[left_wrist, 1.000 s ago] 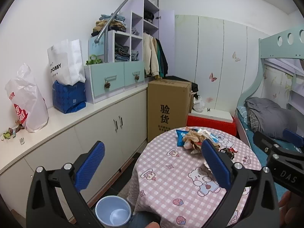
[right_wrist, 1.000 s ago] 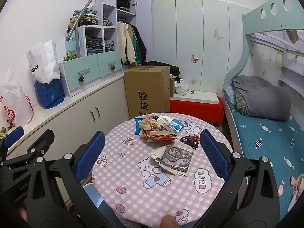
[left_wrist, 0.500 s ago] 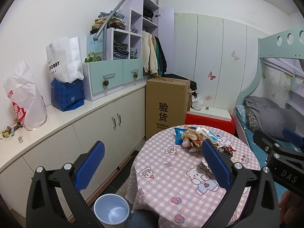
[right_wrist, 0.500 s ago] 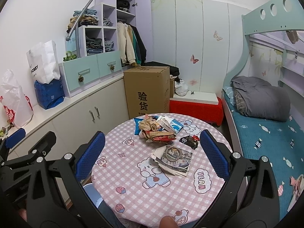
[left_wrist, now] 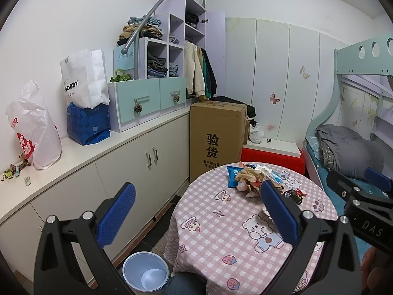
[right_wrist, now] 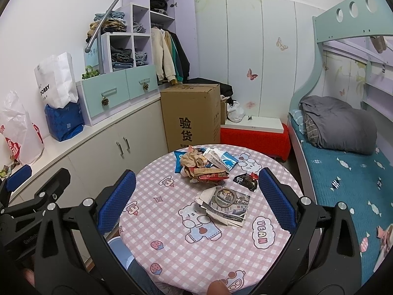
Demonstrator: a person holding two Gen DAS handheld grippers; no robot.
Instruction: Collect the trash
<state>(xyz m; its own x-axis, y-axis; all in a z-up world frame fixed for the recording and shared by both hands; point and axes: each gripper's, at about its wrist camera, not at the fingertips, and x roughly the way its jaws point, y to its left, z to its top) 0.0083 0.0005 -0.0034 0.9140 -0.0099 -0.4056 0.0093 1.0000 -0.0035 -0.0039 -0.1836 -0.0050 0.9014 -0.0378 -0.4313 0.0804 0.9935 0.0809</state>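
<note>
Your bin sits on the floor at the table's left foot, just beside the cabinet; it looks empty but for its pale bottom. On the counter above, from left to right, stand a plastic bag, a blue pack with a white paper bag on top, then the drawer unit. A tall carton stands behind the table, with a red box to its right.

The trash is all on the round table: a heap of wrappers at the far side, a dark wrapper just right of it, and nearer you a pile of papers with a tape ring on top.

Your left gripper is spread wide and holds nothing, hanging over the table's left edge. Your right gripper is likewise wide and empty, with the papers between its fingers in view but untouched.

Since a second ago the left gripper has drawn back a little: more of the bin and floor shows. The right view has hardly changed.
</note>
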